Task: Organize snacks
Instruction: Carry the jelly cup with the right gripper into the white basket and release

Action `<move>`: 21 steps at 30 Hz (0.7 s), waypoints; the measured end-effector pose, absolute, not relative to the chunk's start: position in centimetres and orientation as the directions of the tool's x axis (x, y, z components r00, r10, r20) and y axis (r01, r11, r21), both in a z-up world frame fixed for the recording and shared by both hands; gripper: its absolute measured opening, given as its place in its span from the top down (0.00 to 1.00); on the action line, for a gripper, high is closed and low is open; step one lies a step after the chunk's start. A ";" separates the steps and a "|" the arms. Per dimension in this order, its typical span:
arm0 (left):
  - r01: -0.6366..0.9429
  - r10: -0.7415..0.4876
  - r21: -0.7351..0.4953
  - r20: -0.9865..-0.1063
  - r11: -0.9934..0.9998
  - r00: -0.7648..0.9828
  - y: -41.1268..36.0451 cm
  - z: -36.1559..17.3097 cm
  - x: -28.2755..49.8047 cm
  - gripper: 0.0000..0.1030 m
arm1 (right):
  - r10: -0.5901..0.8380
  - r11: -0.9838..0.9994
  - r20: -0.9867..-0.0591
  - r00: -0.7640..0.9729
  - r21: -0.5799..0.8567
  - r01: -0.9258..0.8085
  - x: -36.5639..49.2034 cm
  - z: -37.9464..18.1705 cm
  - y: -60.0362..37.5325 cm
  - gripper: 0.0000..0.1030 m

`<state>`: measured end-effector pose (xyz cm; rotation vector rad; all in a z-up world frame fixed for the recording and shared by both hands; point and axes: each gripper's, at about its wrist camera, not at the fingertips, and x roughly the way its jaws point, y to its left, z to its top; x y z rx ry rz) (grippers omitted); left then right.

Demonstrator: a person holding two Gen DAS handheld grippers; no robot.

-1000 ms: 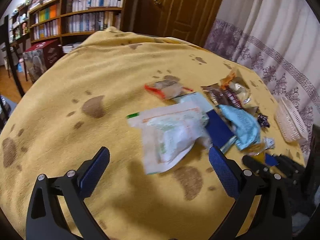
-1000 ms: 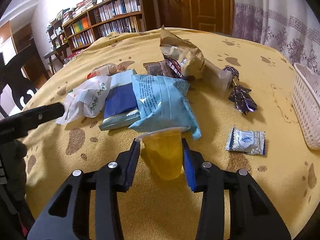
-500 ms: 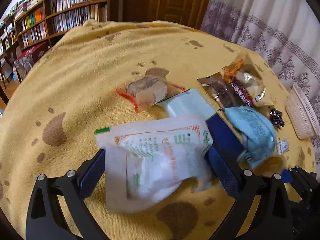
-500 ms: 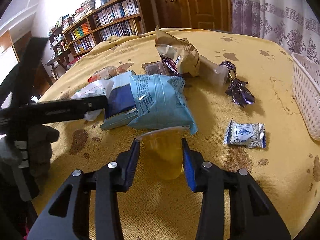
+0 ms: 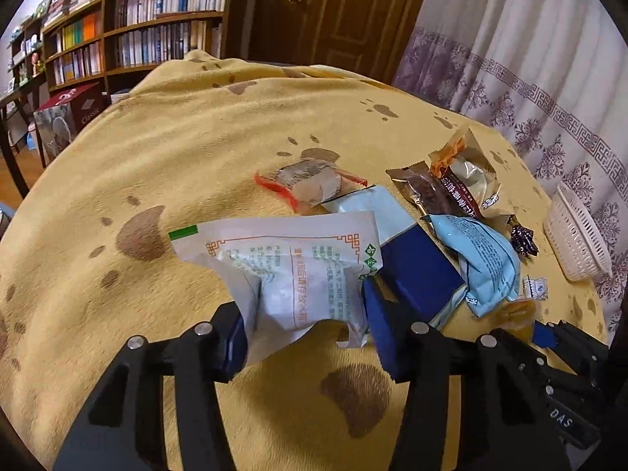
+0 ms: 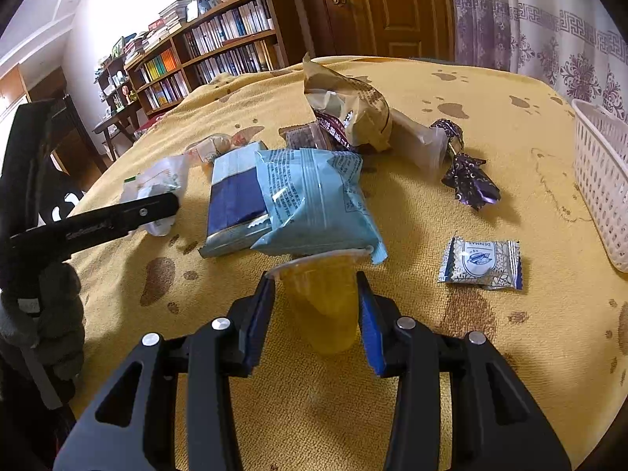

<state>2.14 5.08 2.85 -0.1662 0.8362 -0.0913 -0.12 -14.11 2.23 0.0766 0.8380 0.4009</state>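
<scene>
A white snack packet (image 5: 290,267) with green and orange print sits crumpled between the blue pads of my left gripper (image 5: 304,325), whose jaws are closing and press on its sides. In the right wrist view the same packet (image 6: 157,180) shows at the left behind one black finger (image 6: 129,216). My right gripper (image 6: 316,306) is shut on a yellow jelly cup (image 6: 320,298), held just above the yellow cloth. A white plastic basket (image 6: 600,180) stands at the right edge.
A pile lies mid-table: a light blue packet (image 6: 314,200), a dark blue packet (image 6: 235,204), a brown bag (image 6: 353,110), a red-edged packet (image 5: 314,186). A purple candy (image 6: 469,180) and a small blue-white candy (image 6: 481,263) lie near the basket. A gloved hand (image 6: 43,314) is at left.
My left gripper moved forward around the white packet and its jaws came together from wide apart onto it, crumpling it. The right gripper kept hold of the jelly cup and stayed in place.
</scene>
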 end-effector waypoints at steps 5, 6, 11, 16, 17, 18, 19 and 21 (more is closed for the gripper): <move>0.014 -0.128 -0.165 -0.706 0.986 0.697 4.8 4.5 0.6 0.49 | 0.416 0.907 -0.671 0.614 0.255 -0.335 -0.6 2.9 -14.6 0.59; 0.013 -0.125 -0.163 -0.702 0.987 0.702 4.7 4.8 0.3 0.49 | 0.423 0.904 -0.665 0.615 0.262 -0.339 -0.7 3.0 -14.7 0.59; 0.028 -0.122 -0.148 -0.676 0.989 0.727 3.4 6.6 -0.7 0.49 | 0.468 0.883 -0.627 0.623 0.313 -0.349 -1.3 4.1 -15.5 0.59; 0.053 -0.130 -0.134 -0.661 0.990 0.739 1.9 7.7 -1.2 0.49 | 0.479 0.877 -0.587 0.653 0.350 -0.329 -2.1 5.5 -17.5 0.59; 0.058 -0.132 -0.132 -0.660 0.990 0.740 1.6 7.8 -1.2 0.49 | 0.477 0.877 -0.579 0.661 0.356 -0.321 -2.2 5.9 -18.1 0.59; 0.066 -0.134 -0.128 -0.658 0.990 0.741 1.2 8.0 -1.3 0.49 | 0.474 0.878 -0.572 0.669 0.360 -0.314 -2.4 6.1 -18.6 0.59; 0.071 -0.136 -0.125 -0.657 0.990 0.741 0.8 8.1 -1.3 0.49 | 0.468 0.881 -0.563 0.681 0.362 -0.305 -2.6 6.6 -19.3 0.59; 0.088 -0.145 -0.118 -0.653 0.989 0.743 0.0 8.4 -1.3 0.49 | 0.450 0.888 -0.544 0.708 0.358 -0.289 -3.0 7.6 -20.7 0.59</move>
